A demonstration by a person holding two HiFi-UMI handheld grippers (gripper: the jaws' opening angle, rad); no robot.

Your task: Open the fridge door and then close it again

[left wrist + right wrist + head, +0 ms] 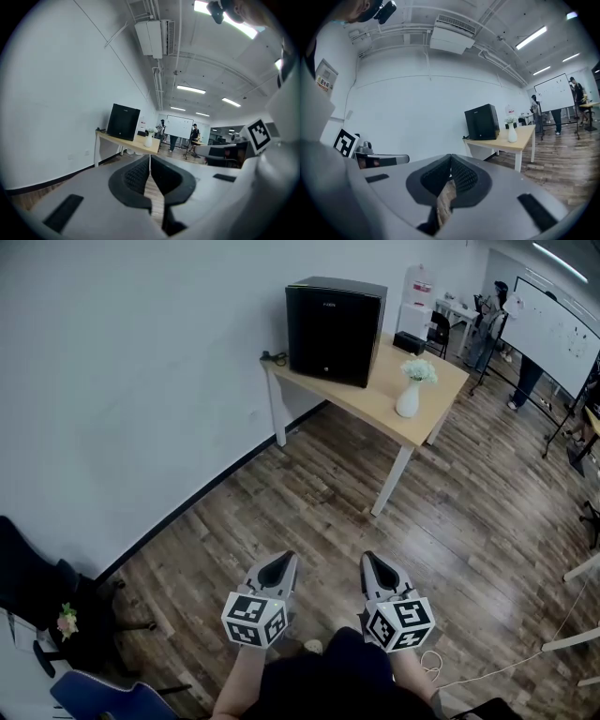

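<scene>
The fridge (335,329) is a small black cube with its door closed, standing on the far left end of a light wooden table (427,423) against the white wall. Both grippers are held low over the wooden floor, well short of the table. My left gripper (279,568) and my right gripper (378,568) sit side by side, each shut with nothing between its fingers. In the left gripper view the fridge (123,122) shows far ahead beyond the closed tips of my left gripper (150,157). In the right gripper view the fridge (482,122) lies ahead and to the right of my right gripper (450,157).
A white vase of flowers (410,390) stands on the table near its right end. A black chair (37,596) sits at the lower left by the wall. People stand by a whiteboard (553,329) at the far right, with more desks there.
</scene>
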